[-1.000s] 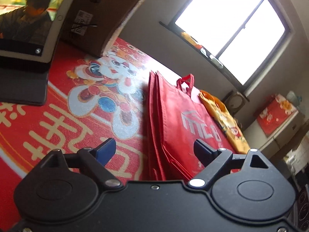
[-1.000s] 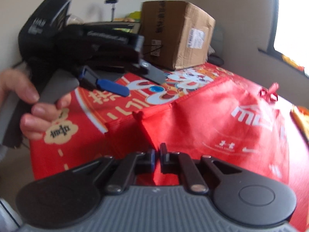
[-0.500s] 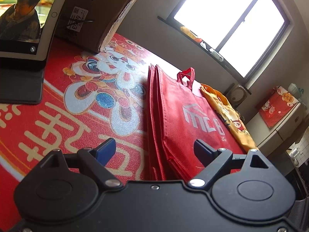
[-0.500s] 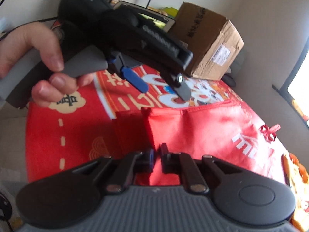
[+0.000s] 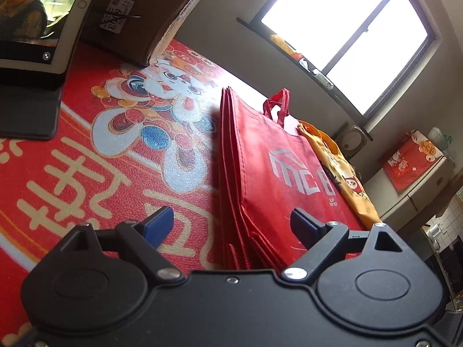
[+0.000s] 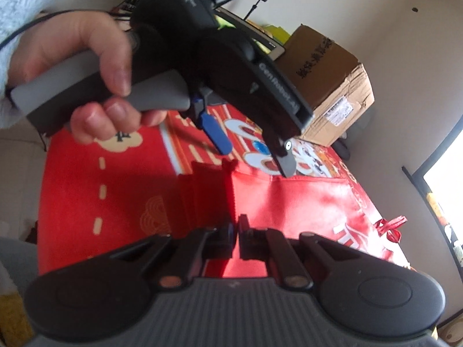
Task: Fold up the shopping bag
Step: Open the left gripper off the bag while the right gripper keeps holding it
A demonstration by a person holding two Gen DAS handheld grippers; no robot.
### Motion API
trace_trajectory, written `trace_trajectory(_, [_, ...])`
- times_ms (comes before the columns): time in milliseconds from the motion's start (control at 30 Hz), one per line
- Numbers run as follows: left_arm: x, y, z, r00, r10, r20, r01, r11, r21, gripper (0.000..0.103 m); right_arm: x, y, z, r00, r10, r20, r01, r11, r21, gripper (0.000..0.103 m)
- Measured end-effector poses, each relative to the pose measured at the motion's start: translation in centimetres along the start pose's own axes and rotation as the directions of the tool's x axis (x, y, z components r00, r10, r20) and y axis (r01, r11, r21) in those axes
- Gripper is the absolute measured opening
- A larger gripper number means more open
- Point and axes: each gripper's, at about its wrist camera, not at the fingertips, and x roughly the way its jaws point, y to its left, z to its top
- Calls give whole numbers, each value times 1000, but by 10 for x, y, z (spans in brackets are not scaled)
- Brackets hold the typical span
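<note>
Right gripper (image 6: 235,235): jaws pressed together, red fabric of the bag (image 6: 303,202) right at the tips. Looks like a pinch on the near edge, but the contact itself is hidden behind the fingers, can't confirm.

Left gripper (image 5: 231,217): jaws spread wide, nothing between the pads. It hovers above the near end of the bag (image 5: 277,173), blue pad (image 5: 159,222) over the mat, the other finger over the bag face. In the right wrist view the same gripper (image 6: 254,156) hangs over the bag's far edge, held by a hand (image 6: 86,69) with a fuzzy pale sleeve (image 6: 14,14) at the wrist.

Bag: red, white logo, lying flat on the mat (image 5: 86,173). Side gussets show as stacked pleats along its left edge in the left wrist view. Handle (image 5: 277,107) sticks up at the far end.

Mat: red, cartoon figure and pale characters printed on it.

Around it:
- yellow bag (image 5: 341,170) just beside the red one, on the window side
- cardboard box (image 6: 332,86) at the far end of the mat
- tablet (image 5: 37,20) propped in a dark case next to the box, screen on
- window (image 5: 347,31) behind, bright
- small cabinet (image 5: 419,185) with a red cover, off to the right of the left wrist view
</note>
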Motion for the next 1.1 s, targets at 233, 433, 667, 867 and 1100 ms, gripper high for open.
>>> trace_trajectory(233, [0,1,0,1000,-9,-1,9,1000,-5,89,4,1,-1,1000,23,-19,-23,1000,-5,5])
trace_trajectory(433, [-5,-3,4,999,-47,10,48,998,-43,87,10,1,0,999,22,-31,-22,1000,-1,5])
trace_trajectory(667, [-19,-42,7,979,-203,19,201,978,60,62,11,0,1,999,22,-31,-22,1000,6,5])
trace_trajectory(867, [3,-47,-8,973,-194,-122,198,980,22,45,12,-1,1,1000,15,-26,-14,1000,19,5])
trace_trajectory(1100, [9,-27,-18,979,-119,-165,119,993,-14,45,12,-3,0,1000,14,-9,-14,999,33,8])
